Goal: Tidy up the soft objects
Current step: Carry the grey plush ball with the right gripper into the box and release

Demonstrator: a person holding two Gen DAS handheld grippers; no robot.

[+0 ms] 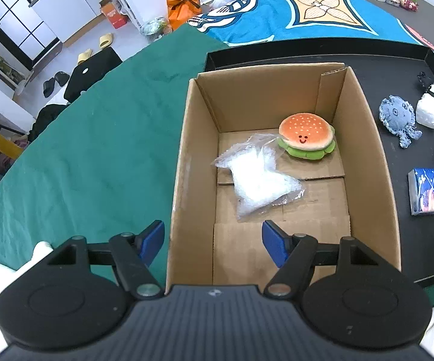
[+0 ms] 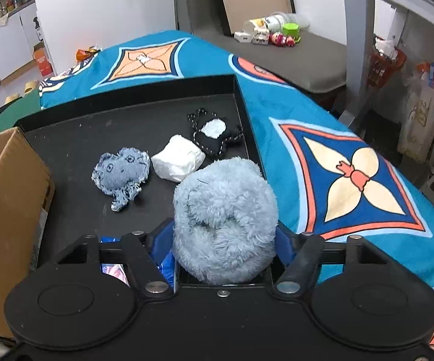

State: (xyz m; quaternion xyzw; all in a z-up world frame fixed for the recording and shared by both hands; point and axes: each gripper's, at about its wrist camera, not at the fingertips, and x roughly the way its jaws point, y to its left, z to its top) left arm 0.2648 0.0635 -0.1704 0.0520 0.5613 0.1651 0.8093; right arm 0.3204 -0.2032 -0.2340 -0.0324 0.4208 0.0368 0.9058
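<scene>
While the right gripper [image 2: 224,249] pinches the fluffy pale-blue plush ball [image 2: 224,219], its springy pile could slip free short of the brown cardboard box [image 1: 277,96]; the left gripper [image 1: 212,240] hangs spread.

Left black two-finger gripper [image 1: 213,242]: matte black body, ribbed grey-black central housing with a small pale mark, two round disc-shaped side plates, angled link arms with silver pivot pins, blue finger pads [image 1: 154,239].

Right black two-finger gripper [image 2: 226,240]: same black discs and links, silver pins, one screw at the housing centre, blue pads mostly hidden.
</scene>
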